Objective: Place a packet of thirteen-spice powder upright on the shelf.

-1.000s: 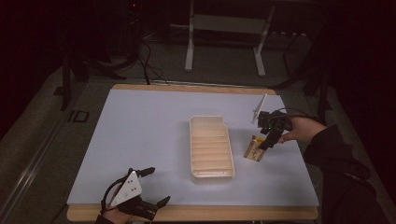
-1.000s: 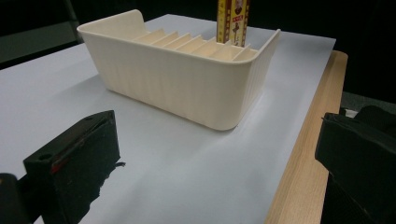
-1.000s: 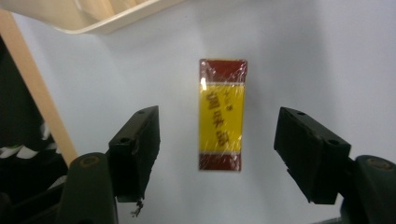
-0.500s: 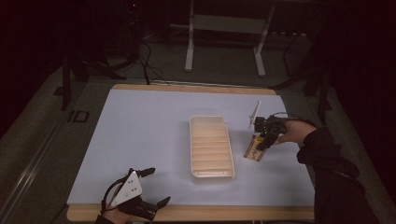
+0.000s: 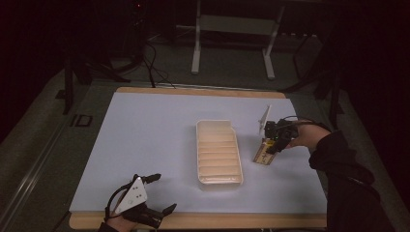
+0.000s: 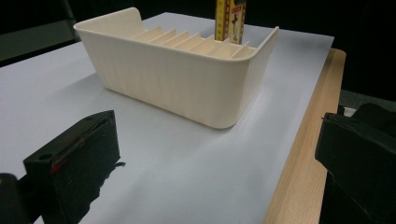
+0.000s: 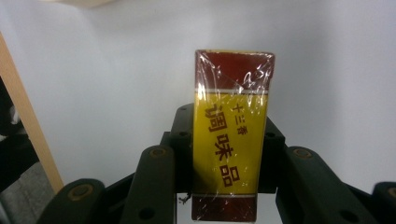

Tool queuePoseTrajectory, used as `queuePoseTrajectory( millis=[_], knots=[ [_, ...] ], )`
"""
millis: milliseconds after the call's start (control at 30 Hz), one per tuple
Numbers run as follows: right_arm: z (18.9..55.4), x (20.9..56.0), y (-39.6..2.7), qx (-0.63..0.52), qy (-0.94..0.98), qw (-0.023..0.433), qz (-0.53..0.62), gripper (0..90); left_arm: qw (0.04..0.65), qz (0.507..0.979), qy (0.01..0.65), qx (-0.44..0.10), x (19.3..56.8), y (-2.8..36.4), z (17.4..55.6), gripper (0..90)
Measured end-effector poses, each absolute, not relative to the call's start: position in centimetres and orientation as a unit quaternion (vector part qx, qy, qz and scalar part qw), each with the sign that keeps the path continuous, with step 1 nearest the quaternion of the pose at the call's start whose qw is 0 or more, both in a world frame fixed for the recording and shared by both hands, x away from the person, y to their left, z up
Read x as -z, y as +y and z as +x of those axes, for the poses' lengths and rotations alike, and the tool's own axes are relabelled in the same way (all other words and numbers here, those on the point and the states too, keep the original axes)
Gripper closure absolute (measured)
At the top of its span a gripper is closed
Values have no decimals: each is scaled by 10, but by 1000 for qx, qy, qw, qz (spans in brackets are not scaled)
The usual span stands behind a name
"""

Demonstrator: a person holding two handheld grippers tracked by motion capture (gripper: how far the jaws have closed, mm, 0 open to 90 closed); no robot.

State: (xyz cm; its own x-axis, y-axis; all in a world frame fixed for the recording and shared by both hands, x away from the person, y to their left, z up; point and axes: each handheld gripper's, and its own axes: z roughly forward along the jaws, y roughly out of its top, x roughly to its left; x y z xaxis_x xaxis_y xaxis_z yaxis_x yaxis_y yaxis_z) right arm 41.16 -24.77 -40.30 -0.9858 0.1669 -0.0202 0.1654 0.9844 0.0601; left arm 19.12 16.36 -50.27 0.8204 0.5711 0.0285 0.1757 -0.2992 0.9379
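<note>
Your right gripper (image 5: 273, 143) has drawn slightly in toward you and settled lower over the box (image 5: 264, 153), your forearm angling further across the table's (image 5: 145, 125) right edge. The box has barely shifted beside the tray (image 5: 218, 152).

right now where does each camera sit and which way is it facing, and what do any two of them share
High view: above the person's side of the table, facing forward and down; shows the left gripper, the right gripper and a dark sleeve.
Left gripper view: low near the table's front edge, looking along its own wide-apart jaws at the cream ribbed tray.
Right gripper view: looks down along its jaws at the yellow and red seasoning box clamped between them.
Shared: the left gripper view and the high view both show tray and box.
</note>
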Motion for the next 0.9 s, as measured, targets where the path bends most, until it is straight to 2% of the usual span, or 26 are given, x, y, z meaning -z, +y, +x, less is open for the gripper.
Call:
queuePoseTrajectory(
  millis=[400, 900],
  knots=[
    [406, 362, -242, -99, 994, 36, 37, 680, 543, 785, 238, -182, 503, 164, 191, 4],
    [419, 342, -222, -175, 981, 83, 8, 681, 544, 784, 236, -183, 502, 166, 189, 4]
  ],
)
